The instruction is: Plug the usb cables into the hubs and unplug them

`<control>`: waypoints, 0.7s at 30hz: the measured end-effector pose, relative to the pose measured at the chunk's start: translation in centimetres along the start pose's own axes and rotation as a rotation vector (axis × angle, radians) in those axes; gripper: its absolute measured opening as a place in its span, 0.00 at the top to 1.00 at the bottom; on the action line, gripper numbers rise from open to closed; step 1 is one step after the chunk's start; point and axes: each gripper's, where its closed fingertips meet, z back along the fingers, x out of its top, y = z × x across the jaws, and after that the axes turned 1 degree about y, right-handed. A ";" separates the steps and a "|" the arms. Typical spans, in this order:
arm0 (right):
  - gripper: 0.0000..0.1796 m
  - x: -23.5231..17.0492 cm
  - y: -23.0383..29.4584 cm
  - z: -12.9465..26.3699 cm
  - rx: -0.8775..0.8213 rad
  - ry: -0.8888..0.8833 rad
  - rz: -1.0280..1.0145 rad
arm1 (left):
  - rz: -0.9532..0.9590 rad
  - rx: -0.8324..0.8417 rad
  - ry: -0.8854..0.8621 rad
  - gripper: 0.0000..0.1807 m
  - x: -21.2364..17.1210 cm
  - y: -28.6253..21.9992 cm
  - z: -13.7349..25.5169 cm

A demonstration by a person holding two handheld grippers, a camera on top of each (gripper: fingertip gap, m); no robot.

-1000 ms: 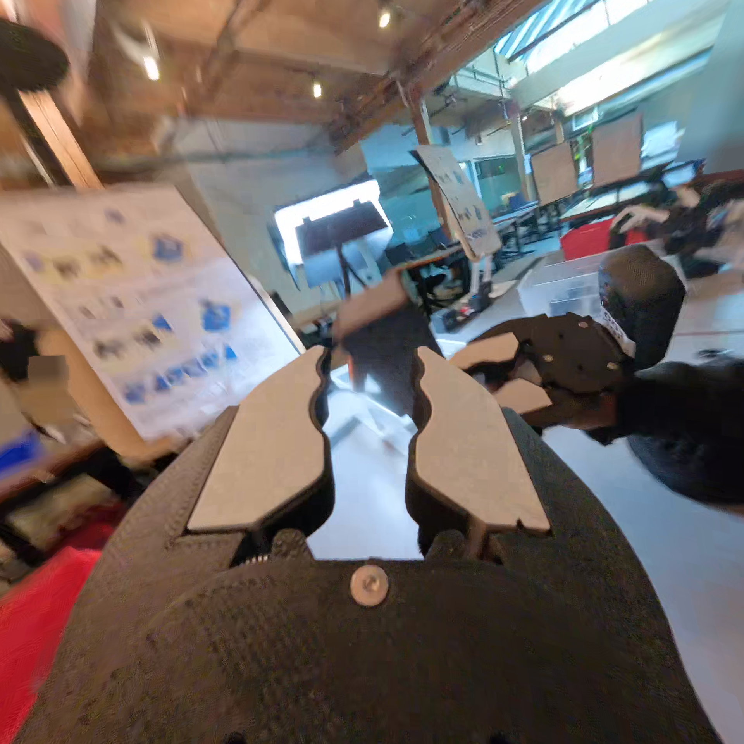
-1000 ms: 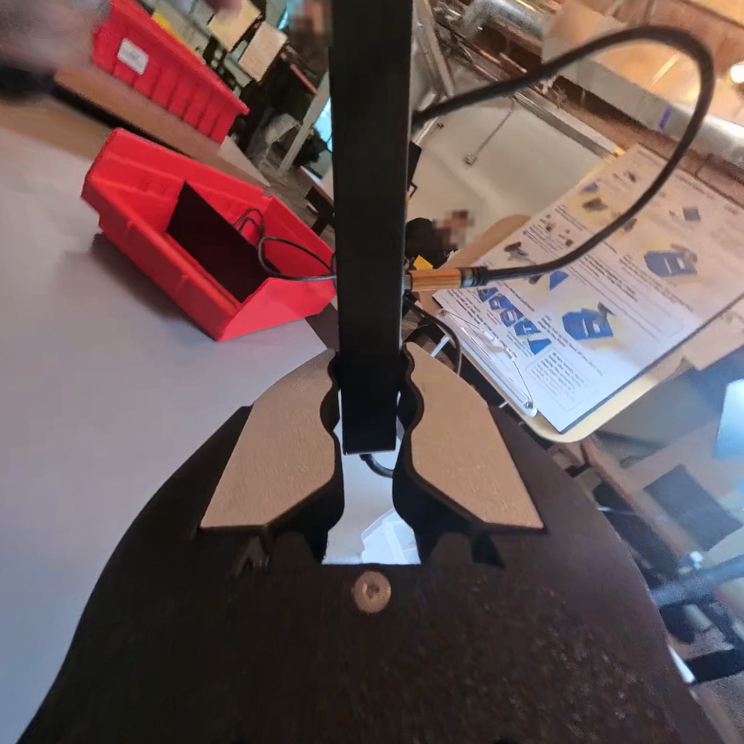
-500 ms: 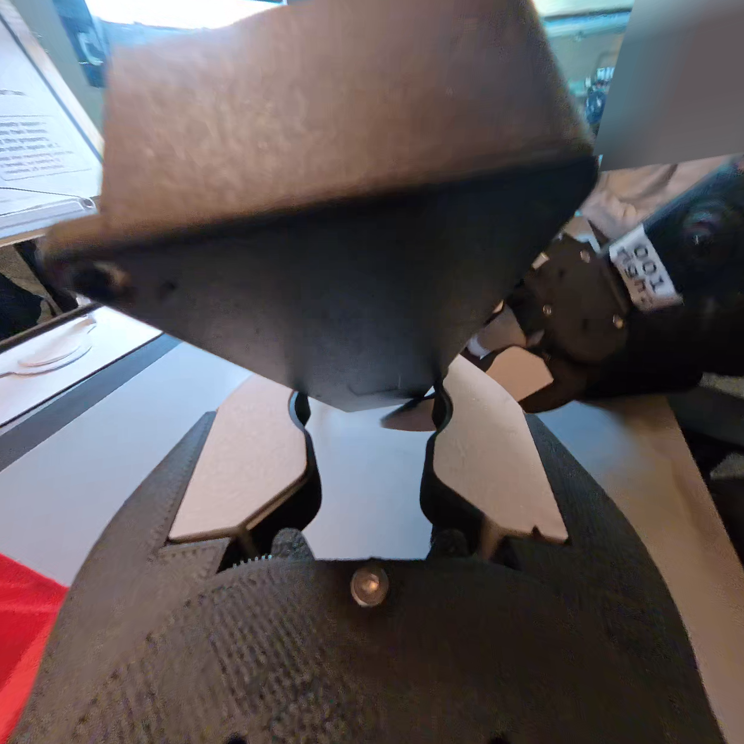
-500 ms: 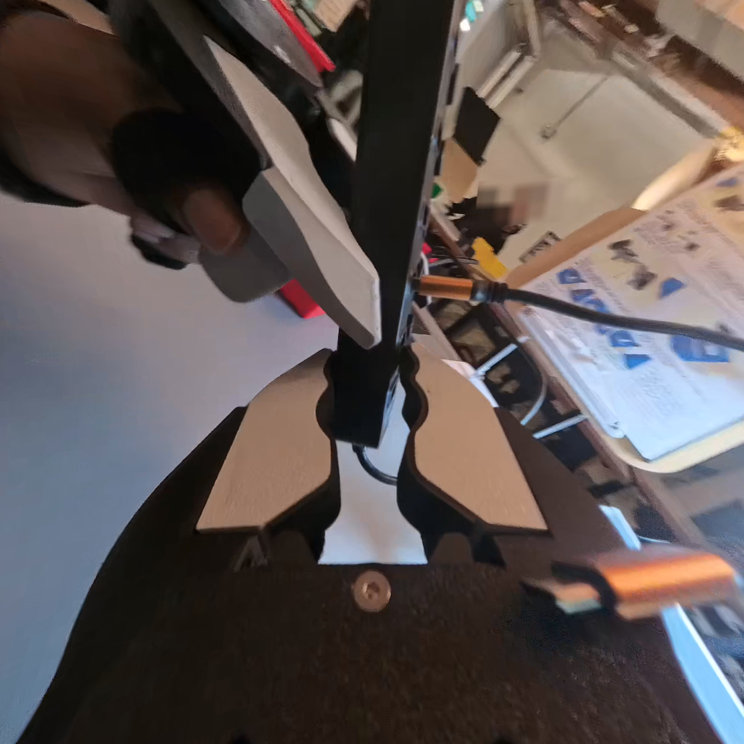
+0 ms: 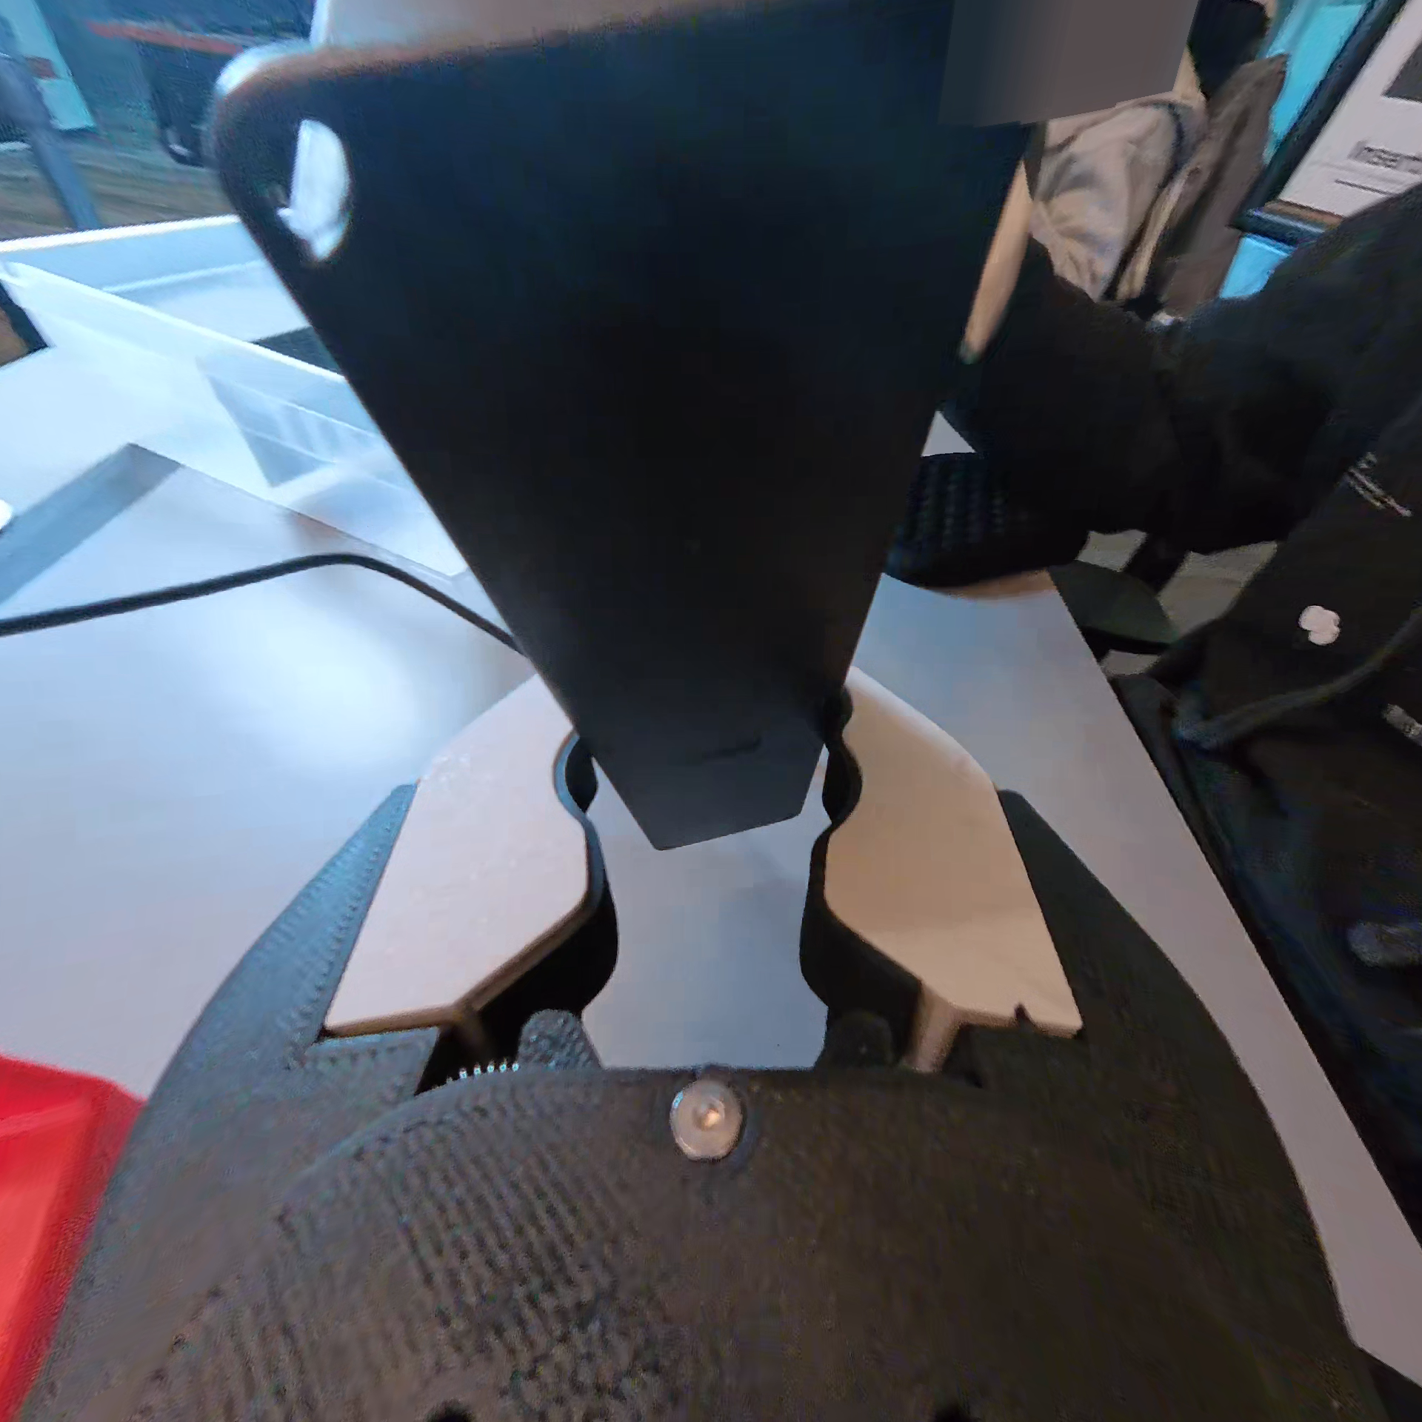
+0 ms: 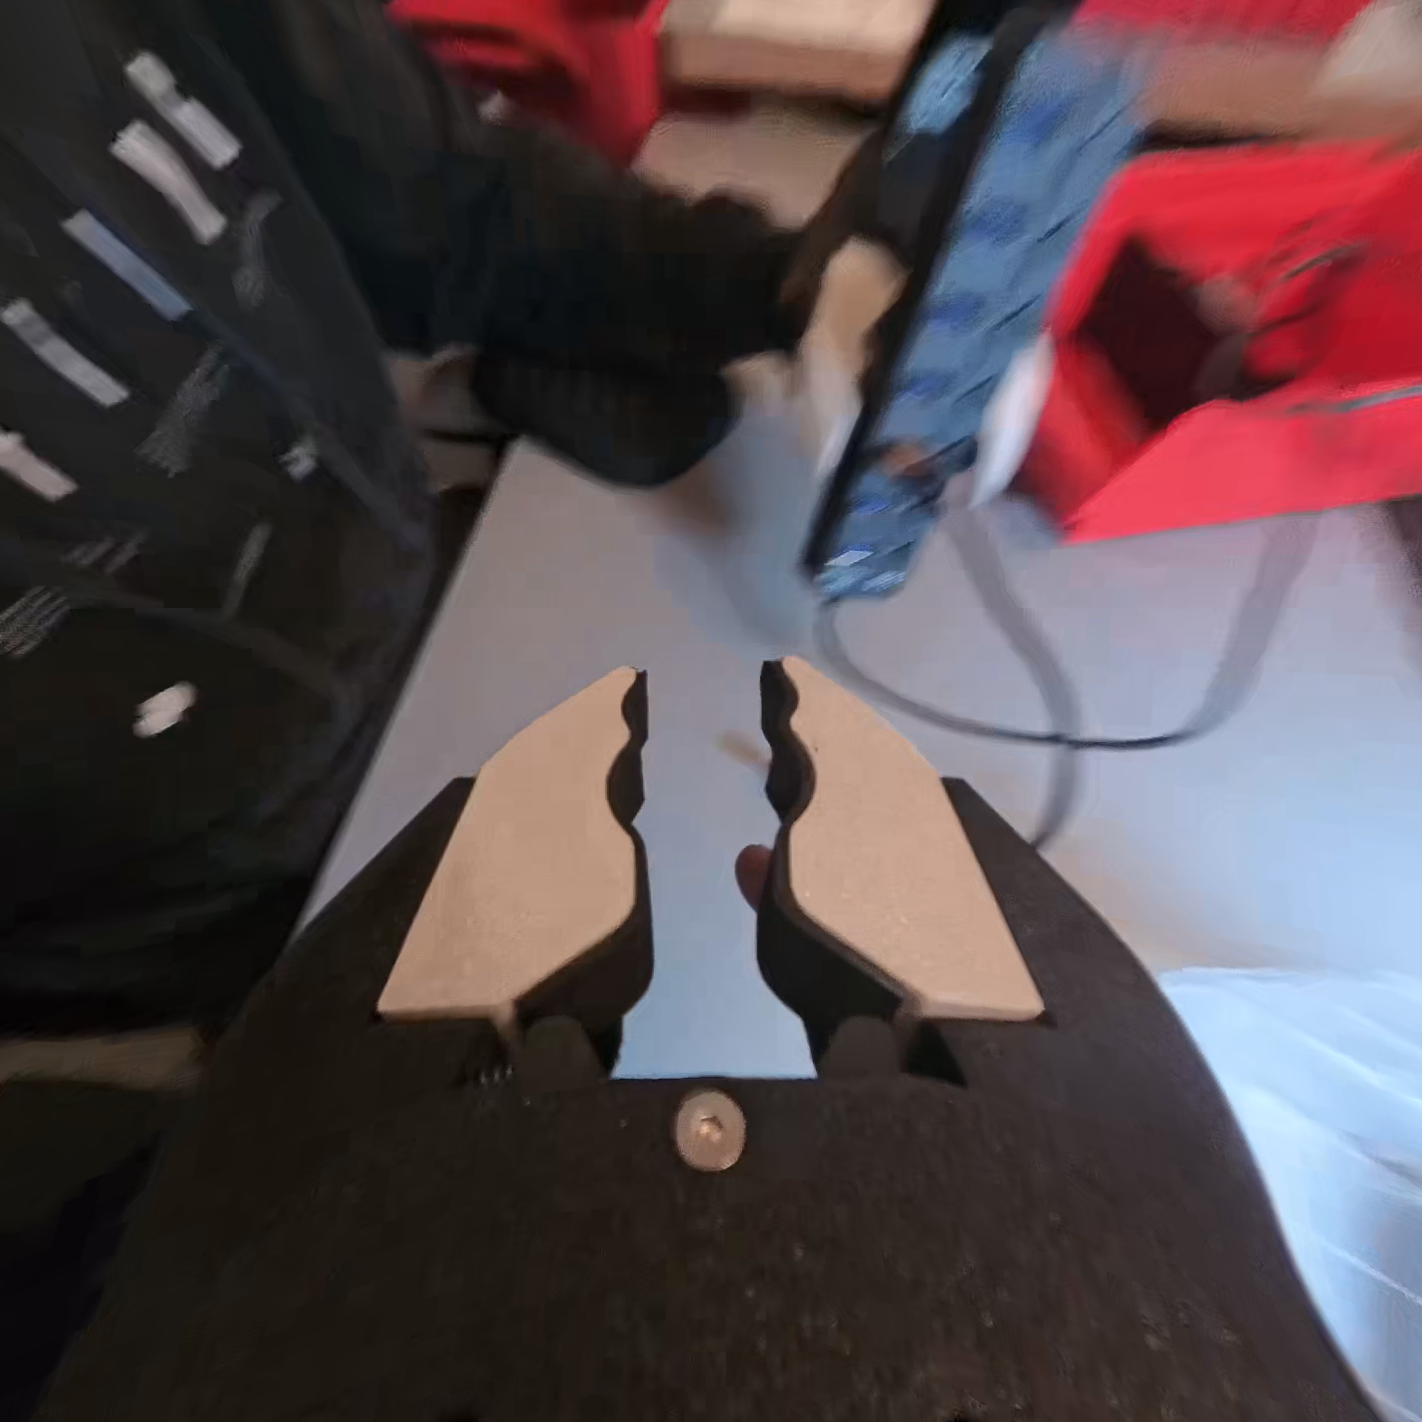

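My left gripper [image 5: 704, 727] is shut on the lower end of a flat black hub [image 5: 654, 385], which stands up and fills the middle of the left wrist view. A black cable [image 5: 231, 581] lies on the grey table [image 5: 192, 769] to its left. In the blurred right wrist view the same hub [image 6: 946, 346] shows its blue port side, held above the table with black cables [image 6: 962, 723] hanging from it onto the table. My right gripper [image 6: 702, 681] is open and empty, low over the table [image 6: 615, 577] and short of the hub.
A red bin [image 6: 1270, 308] stands behind the hub; a corner of red bin [image 5: 46, 1139] shows at my left. A clear plastic container [image 6: 1308, 1116] is at the right. A person in dark clothing [image 5: 1308, 692] is at the table's edge [image 6: 154, 539]. Some 15 centimetres of space lies between my two pairs of fingers.
The hub has passed from my right gripper to my left. My right gripper has opened, let go and pulled back down toward the table. My left gripper has closed on the hub.
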 end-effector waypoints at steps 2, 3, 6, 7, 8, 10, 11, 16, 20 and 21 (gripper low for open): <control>0.84 1.8 -2.7 0.2 -0.158 0.004 0.043 | -0.009 -0.029 0.015 0.68 -0.4 -0.6 -0.7; 0.83 2.0 -3.4 -0.6 -0.185 0.051 0.070 | -0.017 -0.038 0.024 0.68 -0.6 -0.9 -0.9; 0.76 1.4 -4.2 -4.7 -0.180 0.223 0.162 | -0.049 -0.037 0.052 0.68 -1.0 -1.6 -1.6; 0.75 0.9 -4.0 -6.3 -0.149 0.267 0.178 | -0.068 -0.032 0.065 0.68 -1.1 -1.8 -1.8; 0.75 0.5 -3.8 -7.8 -0.110 0.294 0.188 | -0.082 -0.030 0.074 0.68 -1.2 -2.0 -1.9; 0.80 -0.3 -3.5 -10.0 -0.060 0.312 0.187 | -0.112 -0.024 0.095 0.68 -1.4 -2.4 -2.2; 0.83 -0.7 -3.5 -10.6 -0.047 0.316 0.177 | -0.134 -0.018 0.101 0.68 -1.4 -2.5 -2.4; 0.91 -0.9 -3.9 -11.0 -0.065 0.272 0.159 | -0.172 0.023 0.091 0.68 -1.1 -2.1 -2.3; 0.91 -0.3 -5.3 -10.6 -0.157 0.248 0.166 | -0.153 0.153 0.029 0.65 -0.3 -0.3 -2.3; 0.91 0.0 -5.4 -10.7 -0.169 0.231 0.169 | -0.154 0.179 0.006 0.63 0.2 -0.2 -2.3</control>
